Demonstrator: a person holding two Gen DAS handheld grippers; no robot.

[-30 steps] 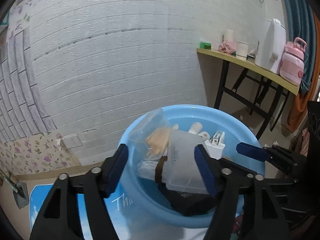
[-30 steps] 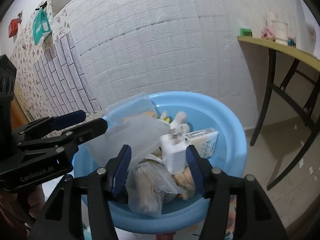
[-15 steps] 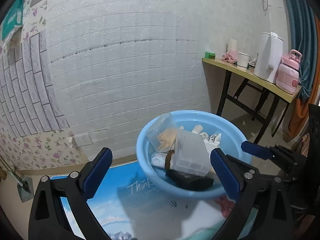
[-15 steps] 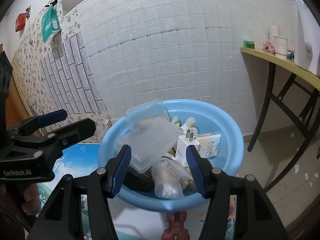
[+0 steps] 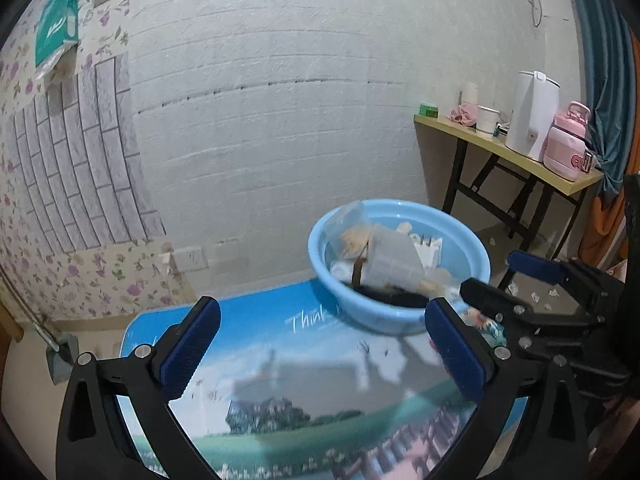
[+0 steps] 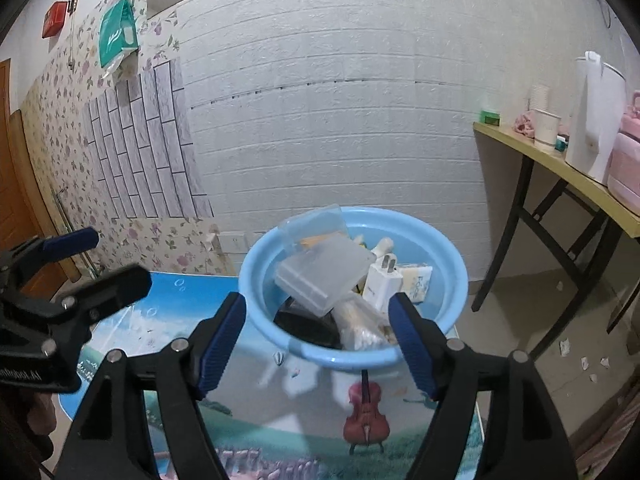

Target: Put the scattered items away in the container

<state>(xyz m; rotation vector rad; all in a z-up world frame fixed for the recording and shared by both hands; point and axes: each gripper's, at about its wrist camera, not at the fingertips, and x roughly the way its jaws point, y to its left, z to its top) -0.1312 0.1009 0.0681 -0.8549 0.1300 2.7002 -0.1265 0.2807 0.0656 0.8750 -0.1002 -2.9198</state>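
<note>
- Left wrist view: blue basin [image 5: 400,276] sits at far right of the worktop [image 5: 304,392], full of clutter. On top, a frosted plastic box [image 5: 394,262] lies tilted; behind it a clear tub [image 5: 347,224] with tan sticks; a white charger [image 5: 430,248] at the right; a black item [image 5: 394,299] low at the near wall.
- Left gripper [image 5: 320,352]: fingers spread wide, nothing between them, held above the printed landscape mat, near side of the basin.
- Right gripper [image 5: 532,280] shows at right edge, just beside the basin.
- Room: white brick-pattern wall, floral paper at left, wall socket [image 5: 191,258]. Side table [image 5: 512,148] at far right carries a white kettle [image 5: 530,116] and a pink bottle [image 5: 568,142].
- Right wrist view: basin [image 6: 352,280] centred, far end of the worktop [image 6: 256,412]. Frosted box [image 6: 324,276] uppermost, charger [image 6: 383,282] and a small carton [image 6: 416,282] to its right, a clear bag [image 6: 360,326] at the near wall.
- Right gripper [image 6: 320,340]: fingers parted wide, empty, near the basin's rim.
- Left gripper [image 6: 92,264] at left, open.
- Violin print [image 6: 366,404] on the mat; paper scraps on the floor at right.
</note>
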